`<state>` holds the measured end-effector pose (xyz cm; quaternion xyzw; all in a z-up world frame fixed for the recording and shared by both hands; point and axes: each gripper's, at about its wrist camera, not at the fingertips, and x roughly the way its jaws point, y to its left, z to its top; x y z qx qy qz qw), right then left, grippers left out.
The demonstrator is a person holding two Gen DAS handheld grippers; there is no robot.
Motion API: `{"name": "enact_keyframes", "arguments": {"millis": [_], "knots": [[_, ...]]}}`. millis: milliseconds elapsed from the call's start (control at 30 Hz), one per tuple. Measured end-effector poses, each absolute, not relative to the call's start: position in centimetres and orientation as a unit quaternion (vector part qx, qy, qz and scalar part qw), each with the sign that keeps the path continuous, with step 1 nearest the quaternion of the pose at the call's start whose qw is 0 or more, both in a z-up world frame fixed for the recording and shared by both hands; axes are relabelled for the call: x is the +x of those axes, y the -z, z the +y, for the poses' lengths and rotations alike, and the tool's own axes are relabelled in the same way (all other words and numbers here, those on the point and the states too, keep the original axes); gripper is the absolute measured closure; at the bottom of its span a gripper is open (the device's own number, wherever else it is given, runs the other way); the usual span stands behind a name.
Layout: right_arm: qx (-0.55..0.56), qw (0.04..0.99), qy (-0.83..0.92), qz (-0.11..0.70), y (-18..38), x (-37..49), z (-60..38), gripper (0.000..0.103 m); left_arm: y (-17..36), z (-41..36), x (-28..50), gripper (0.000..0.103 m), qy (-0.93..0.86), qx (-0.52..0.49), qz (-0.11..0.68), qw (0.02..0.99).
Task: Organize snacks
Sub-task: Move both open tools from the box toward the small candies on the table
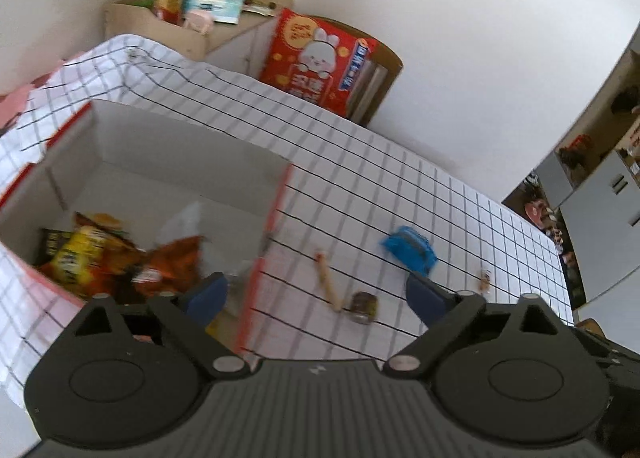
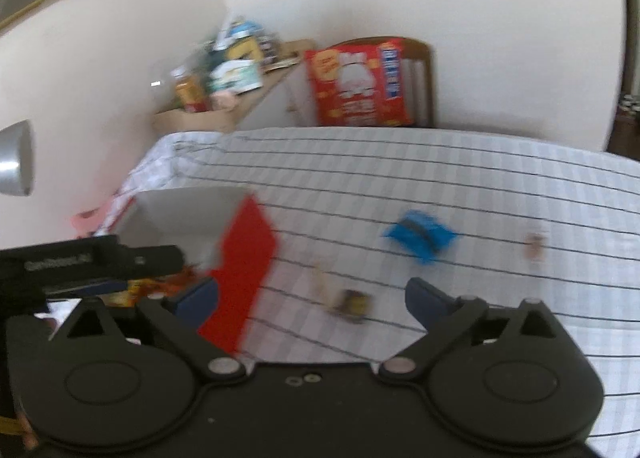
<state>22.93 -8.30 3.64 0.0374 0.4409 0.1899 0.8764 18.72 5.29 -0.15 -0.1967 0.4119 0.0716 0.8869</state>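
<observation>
A red-and-white box (image 1: pixel 188 161) stands on the checked tablecloth and holds several snack bags (image 1: pixel 108 258). On the cloth lie a blue packet (image 1: pixel 410 250), a thin stick snack (image 1: pixel 329 278), a small dark packet (image 1: pixel 364 306) and a tiny wrapped sweet (image 1: pixel 486 280). My left gripper (image 1: pixel 316 294) is open and empty above the box's right wall. My right gripper (image 2: pixel 312 298) is open and empty above the cloth, near the dark packet (image 2: pixel 354 304). The box (image 2: pixel 244 258), the blue packet (image 2: pixel 420 236) and the sweet (image 2: pixel 534 246) also show there, blurred. The left gripper's body (image 2: pixel 80 266) shows at left.
A red rabbit-print snack bag (image 1: pixel 320 61) leans on a wooden chair (image 1: pixel 384 57) behind the table. A cluttered side shelf (image 1: pixel 200 17) with a bottle and boxes stands at the back left. The table's right edge (image 1: pixel 568 298) drops off near cabinets.
</observation>
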Motion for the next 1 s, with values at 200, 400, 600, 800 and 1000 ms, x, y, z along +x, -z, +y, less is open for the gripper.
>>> {"name": "enact_keyframes", "arguments": {"millis": [200,400,600,800,1000], "knots": [[0.062,0.884,-0.128,0.445,-2.8,24.5,-15.4,0.003,2.1,0.2,21.7,0.004,-0.063,-0.187,0.436,0.878],[0.069,0.887,-0.095,0.446,-1.0,26.3,-20.1,0.003,5.0,-3.0,24.7,0.004,-0.072,-0.164,0.458,0.871],[0.074,0.879,-0.068,0.466,2.3,29.6,-23.0,0.006,8.2,-4.0,27.4,0.005,-0.074,-0.153,0.506,0.845],[0.076,0.863,-0.054,0.496,5.9,33.2,-24.0,0.013,10.6,-3.6,29.7,0.009,-0.077,-0.166,0.535,0.825],[0.077,0.846,-0.039,0.526,9.0,36.1,-24.5,0.026,12.3,-3.9,31.7,0.043,-0.073,-0.147,0.559,0.813]]}}
